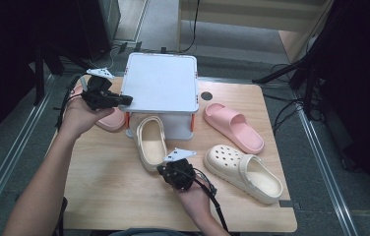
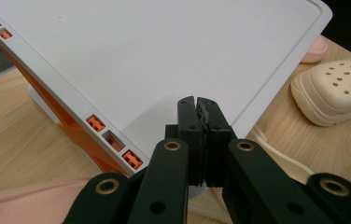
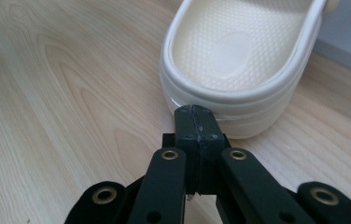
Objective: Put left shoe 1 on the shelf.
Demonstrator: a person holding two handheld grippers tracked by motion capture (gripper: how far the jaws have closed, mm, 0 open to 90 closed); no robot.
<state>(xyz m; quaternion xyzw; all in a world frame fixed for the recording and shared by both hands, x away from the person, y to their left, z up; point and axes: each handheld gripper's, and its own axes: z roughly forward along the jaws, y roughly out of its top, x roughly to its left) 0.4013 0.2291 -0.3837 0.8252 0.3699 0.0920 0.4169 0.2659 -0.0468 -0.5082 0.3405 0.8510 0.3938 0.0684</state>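
Right claw [image 3: 197,112] clenched empty, tips at heel of cream clog [image 3: 239,60], left claw [image 2: 197,103] clenched over white shelf [image 2: 164,56]

Closed tongs [image 1: 166,169] at cream clog's [image 1: 151,141] heel

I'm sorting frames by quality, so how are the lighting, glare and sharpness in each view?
High view: table evenly lit, surroundings dark, slightly soft. Left gripper view: white shelf top bright without harsh glare, the left tongs dark but sharp. Right gripper view: cream clog heel crisp, soft sheen on its insole, right tongs sharp.
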